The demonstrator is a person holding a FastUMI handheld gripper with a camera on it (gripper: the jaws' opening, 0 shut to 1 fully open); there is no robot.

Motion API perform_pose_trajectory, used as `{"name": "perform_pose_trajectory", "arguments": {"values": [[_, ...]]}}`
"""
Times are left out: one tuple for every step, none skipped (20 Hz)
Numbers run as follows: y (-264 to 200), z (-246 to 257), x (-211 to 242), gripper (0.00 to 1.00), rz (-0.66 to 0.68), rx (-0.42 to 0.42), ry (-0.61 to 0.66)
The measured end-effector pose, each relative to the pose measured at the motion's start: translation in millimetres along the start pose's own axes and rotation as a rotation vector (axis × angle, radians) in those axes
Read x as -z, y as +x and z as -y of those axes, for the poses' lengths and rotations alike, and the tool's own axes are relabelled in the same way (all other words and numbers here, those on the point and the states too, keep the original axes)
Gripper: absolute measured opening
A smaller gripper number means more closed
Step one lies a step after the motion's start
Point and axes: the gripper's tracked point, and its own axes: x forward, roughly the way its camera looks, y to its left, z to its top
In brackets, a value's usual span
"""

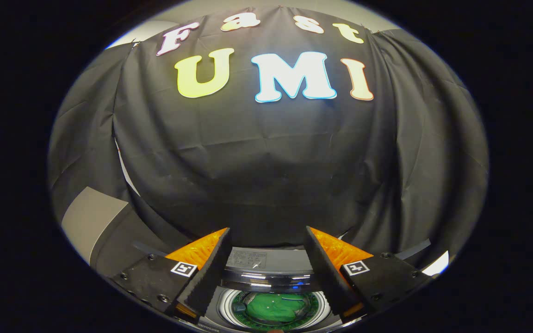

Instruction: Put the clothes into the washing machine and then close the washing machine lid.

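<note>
While tool (266, 240) spread wide, w/ washer (266, 273) drum rim between fingers.

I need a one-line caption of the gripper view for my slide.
Open gripper above the washing machine, green clothes inside the drum, lid not yet closed.

The one camera rides on the gripper (266, 240) and looks forward along its two fingers (211, 273), which stand apart with nothing between them. It is held above the washer (271, 270), facing level toward the cloth wall (266, 162) beyond the fingers. The washer's open drum (273, 307) shows below and between the fingers, close under the tool; the wall lies well beyond it.
</note>
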Motion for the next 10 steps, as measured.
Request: {"name": "perform_pose_trajectory", "arguments": {"values": [[-1.5,-0.6,-0.2,0.99,0.012,0.003,-0.001],[-3.2,-0.4,1.3,0.99,0.024,0.005,-0.001],[-4.8,-0.9,2.9,0.99,0.033,0.007,-0.002],[-7.0,-1.7,4.2,0.98,0.039,0.007,-0.003],[-8.2,-1.8,5.1,0.98,0.044,0.008,-0.001],[-10.0,-1.8,7.3,0.98,0.048,0.01,-0.001],[-11.8,-2.4,8.6,0.98,0.053,0.011,-0.003],[-13.4,-2.6,9.8,0.99,0.061,0.011,-0.003],[-14.8,-2.9,11.4,0.98,0.068,0.011,-0.004],[-17.0,-2.9,12.6,0.99,0.076,0.012,-0.004]]}}
